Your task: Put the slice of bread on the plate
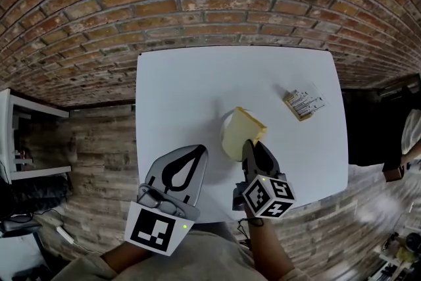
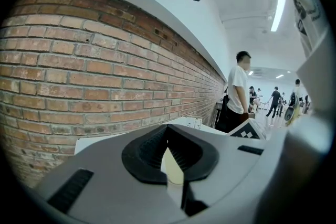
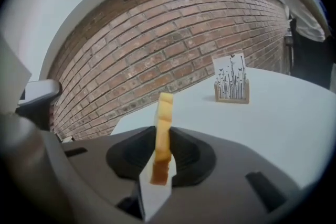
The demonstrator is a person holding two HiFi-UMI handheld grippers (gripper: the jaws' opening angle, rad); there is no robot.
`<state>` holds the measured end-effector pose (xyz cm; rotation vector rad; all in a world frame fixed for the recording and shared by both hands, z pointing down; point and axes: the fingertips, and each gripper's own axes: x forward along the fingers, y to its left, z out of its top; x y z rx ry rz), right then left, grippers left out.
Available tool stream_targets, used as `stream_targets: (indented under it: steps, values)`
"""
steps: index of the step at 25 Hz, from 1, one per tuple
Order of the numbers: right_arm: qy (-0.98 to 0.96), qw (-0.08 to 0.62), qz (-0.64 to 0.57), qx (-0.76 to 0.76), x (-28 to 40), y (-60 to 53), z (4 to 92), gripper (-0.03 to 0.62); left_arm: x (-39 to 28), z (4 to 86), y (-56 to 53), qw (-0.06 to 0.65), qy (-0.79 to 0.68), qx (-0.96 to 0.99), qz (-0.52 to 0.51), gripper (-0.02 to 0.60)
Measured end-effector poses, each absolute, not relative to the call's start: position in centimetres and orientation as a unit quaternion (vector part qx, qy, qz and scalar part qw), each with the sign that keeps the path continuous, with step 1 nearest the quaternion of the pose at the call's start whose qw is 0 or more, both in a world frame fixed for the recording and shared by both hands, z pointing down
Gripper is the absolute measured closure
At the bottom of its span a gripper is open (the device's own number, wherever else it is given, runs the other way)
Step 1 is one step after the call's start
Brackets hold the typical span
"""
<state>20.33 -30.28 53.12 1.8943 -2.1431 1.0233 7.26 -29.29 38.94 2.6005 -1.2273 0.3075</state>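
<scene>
A pale yellow slice of bread [image 1: 241, 132] hangs over the middle of the white table [image 1: 184, 89], tilted, with its crust edge to the upper right. My right gripper [image 1: 253, 145] is shut on its near edge. In the right gripper view the bread [image 3: 165, 118] stands edge-on between the black pads [image 3: 185, 150]. Just left of the slice, the rim of a white plate [image 1: 226, 122] shows faintly; the bread hides most of it. My left gripper [image 1: 198, 151] hovers at the table's near edge, left of the bread, shut and empty; its pads [image 2: 152, 149] meet at the tips.
A small wooden holder with a printed card [image 1: 304, 104] stands at the table's right, also seen ahead in the right gripper view [image 3: 231, 84]. A brick wall [image 1: 197, 3] runs behind the table. A white shelf [image 1: 26, 141] stands far left. People stand far off [image 2: 237, 92].
</scene>
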Motion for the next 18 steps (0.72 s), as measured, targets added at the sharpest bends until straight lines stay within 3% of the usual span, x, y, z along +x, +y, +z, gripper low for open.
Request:
stream_targets:
  steps: [18]
  values:
    - [-0.685,0.055,0.347,0.639,22.8,-31.7,55.5,0.474,6.5,39.2,-29.3,0.129,-0.423,0.890,0.108,0.572]
